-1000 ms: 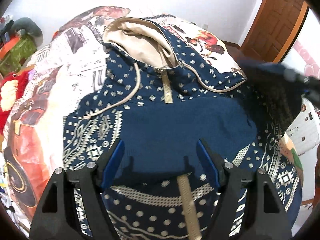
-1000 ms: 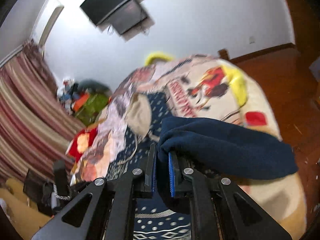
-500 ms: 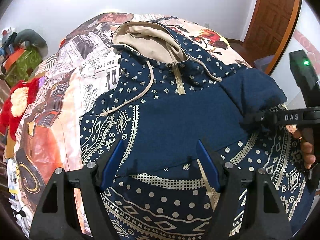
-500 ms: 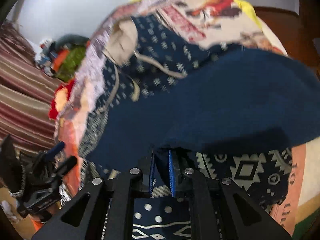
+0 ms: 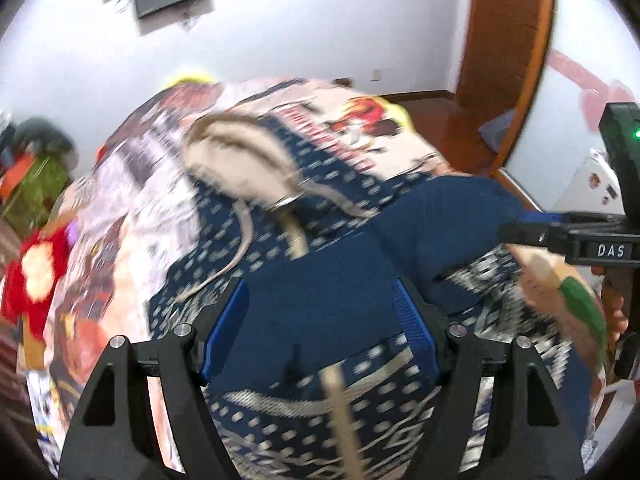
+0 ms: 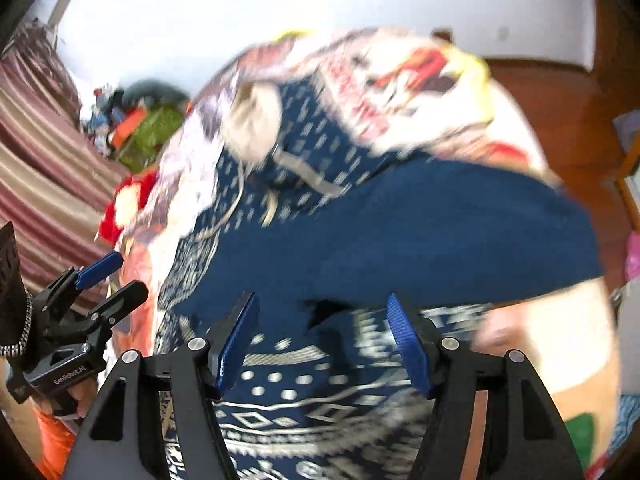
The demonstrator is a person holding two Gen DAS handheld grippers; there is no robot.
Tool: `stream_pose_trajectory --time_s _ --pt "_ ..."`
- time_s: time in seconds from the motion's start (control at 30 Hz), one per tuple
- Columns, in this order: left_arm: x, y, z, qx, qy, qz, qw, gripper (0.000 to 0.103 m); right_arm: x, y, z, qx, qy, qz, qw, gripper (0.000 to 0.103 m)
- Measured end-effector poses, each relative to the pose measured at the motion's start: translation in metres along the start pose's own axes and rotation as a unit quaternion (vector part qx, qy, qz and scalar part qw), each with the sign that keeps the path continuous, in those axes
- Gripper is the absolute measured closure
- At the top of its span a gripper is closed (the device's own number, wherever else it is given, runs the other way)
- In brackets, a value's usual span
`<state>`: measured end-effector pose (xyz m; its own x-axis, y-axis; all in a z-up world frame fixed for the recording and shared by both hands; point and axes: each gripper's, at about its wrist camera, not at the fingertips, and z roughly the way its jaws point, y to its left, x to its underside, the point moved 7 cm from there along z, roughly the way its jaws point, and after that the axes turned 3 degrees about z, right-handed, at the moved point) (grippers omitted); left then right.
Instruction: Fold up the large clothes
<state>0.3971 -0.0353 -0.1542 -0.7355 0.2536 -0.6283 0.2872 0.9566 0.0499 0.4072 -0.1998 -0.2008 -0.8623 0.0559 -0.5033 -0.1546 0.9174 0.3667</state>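
A navy-blue hooded sweatshirt with cream dots and geometric bands (image 5: pixel 320 304) lies spread front-up on a bed covered by a soft printed blanket with newspaper and cartoon motifs (image 5: pixel 160 184). Its beige-lined hood (image 5: pixel 236 168) sits toward 12 o'clock, with a pale drawcord (image 5: pixel 240 248) curling down toward 8 o'clock and a short beige zipper placket (image 5: pixel 296 240) below the hood. One plain navy fleece sleeve (image 6: pixel 420 232), showing its unpatterned fuzzy side, is folded across the chest from 3 o'clock toward the middle. The left gripper (image 5: pixel 320 328) hovers over the garment with its ribbed blue pads (image 5: pixel 226 332) spread wide, nothing between them. The right gripper (image 6: pixel 320 336) also has its jaws parted wide above the patterned hem, holding nothing; in the left wrist view it enters from 3 o'clock as a black bar beside the sleeve's cuff end. Both views are smeared by motion blur, so fine weave detail is hard to read. At 9 o'clock sit a red plush toy (image 5: pixel 32 276) and striped maroon curtains (image 6: pixel 44 160); a brown wooden door (image 5: pixel 508 52) stands at 1 o'clock.
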Motion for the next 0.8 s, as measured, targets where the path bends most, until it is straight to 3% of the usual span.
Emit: stream_pose_trajectory --time_s 0.2,0.37,0.57,0.67,0.8 --pt "-0.044 -0.082 0.018 0.045 0.001 0.073 0.9963 0.03 -0.012 -0.068 -0.087 0.082 -0.111 0.003 0.99 0.037" --pt "-0.058 -0.156 0.06 0.079 0.035 0.138 0.9867 0.029 -0.003 -0.122 -0.141 0.125 -0.166 0.028 0.978 0.028" --pt "-0.057 -0.221 0.115 0.089 0.091 0.184 0.9746 0.029 0.02 -0.169 -0.161 0.141 -0.174 0.075 0.972 0.027" --pt "-0.054 -0.248 0.135 0.09 0.116 0.224 0.9634 0.029 0.034 -0.188 -0.152 0.144 -0.162 0.102 0.971 0.026" --pt "-0.046 -0.271 0.158 0.058 0.123 0.281 0.9501 0.029 0.055 -0.211 -0.136 0.139 -0.137 0.143 0.97 0.026"
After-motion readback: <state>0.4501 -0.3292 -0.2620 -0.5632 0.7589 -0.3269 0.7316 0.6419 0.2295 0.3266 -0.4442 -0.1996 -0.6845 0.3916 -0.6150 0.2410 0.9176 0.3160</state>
